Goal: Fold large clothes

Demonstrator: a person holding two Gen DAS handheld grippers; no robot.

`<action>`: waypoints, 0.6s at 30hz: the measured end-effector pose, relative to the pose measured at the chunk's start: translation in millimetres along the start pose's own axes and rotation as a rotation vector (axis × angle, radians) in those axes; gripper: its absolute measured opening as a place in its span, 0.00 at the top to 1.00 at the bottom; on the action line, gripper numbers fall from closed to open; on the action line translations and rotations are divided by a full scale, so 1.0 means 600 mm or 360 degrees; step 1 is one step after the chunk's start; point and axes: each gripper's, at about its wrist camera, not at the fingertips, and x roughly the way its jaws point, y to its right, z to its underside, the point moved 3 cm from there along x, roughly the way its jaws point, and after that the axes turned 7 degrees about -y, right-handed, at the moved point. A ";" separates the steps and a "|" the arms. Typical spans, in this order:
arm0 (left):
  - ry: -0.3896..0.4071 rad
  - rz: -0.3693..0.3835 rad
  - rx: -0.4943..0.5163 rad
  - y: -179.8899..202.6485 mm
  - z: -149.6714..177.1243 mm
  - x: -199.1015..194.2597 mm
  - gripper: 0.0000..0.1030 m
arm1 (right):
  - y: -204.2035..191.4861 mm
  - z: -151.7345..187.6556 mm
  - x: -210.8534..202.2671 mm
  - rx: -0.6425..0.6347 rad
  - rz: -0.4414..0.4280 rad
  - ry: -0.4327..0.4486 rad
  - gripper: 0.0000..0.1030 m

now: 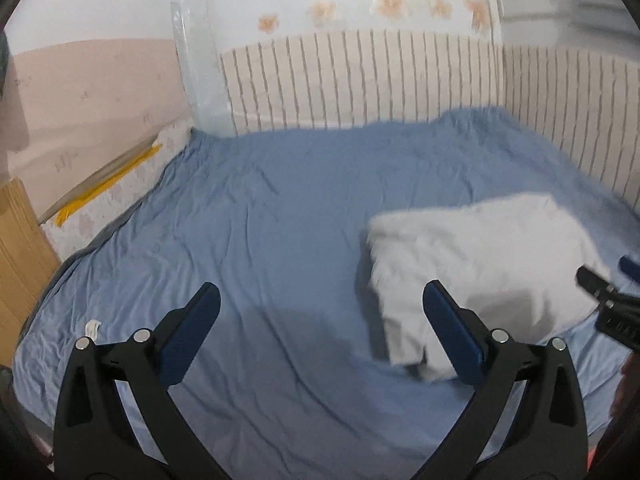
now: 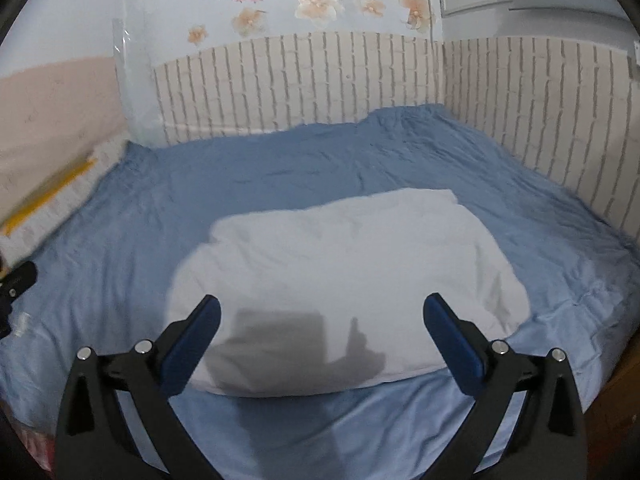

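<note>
one white folded garment [image 2: 344, 280] lies on the blue sheet [image 2: 200, 200] of your bed, toward its right half. your left gripper [image 1: 320, 320] and right gripper [image 2: 320, 332] hover above, each with two fingers spread, holding nothing.

dim, bluish indoor light. both views bend hard at the dark round edges, and the left one is smeared with motion blur. a blocky shadow falls across the white cloth [image 2: 344, 276].
</note>
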 end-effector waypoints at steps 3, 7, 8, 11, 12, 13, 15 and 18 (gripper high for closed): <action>0.0044 0.0045 -0.0039 -0.004 -0.019 -0.017 0.03 | -0.011 -0.011 -0.017 -0.0026 0.0013 0.0012 0.02; 0.0097 0.0154 -0.0102 -0.021 -0.035 -0.035 0.03 | -0.020 -0.028 -0.036 -0.0061 0.0062 0.0078 0.02; 0.0121 0.0170 -0.0112 -0.024 -0.038 -0.040 0.03 | -0.020 -0.032 -0.038 -0.0073 0.0080 0.0091 0.02; 0.0189 0.0195 -0.0060 -0.025 -0.046 -0.052 0.03 | -0.025 -0.040 -0.044 -0.0104 0.0126 0.0123 0.02; 0.0200 0.0194 -0.0031 -0.022 -0.047 -0.052 0.03 | -0.026 -0.043 -0.045 -0.0104 0.0128 0.0126 0.02; 0.0210 0.0191 0.0013 -0.019 -0.048 -0.054 0.03 | -0.026 -0.047 -0.045 -0.0100 0.0128 0.0125 0.02; 0.0229 0.0147 0.0096 -0.014 -0.052 -0.058 0.03 | -0.025 -0.050 -0.042 -0.0092 0.0137 0.0123 0.02; 0.0237 0.0194 0.0101 -0.014 -0.054 -0.060 0.03 | -0.024 -0.052 -0.038 -0.0097 0.0163 0.0122 0.02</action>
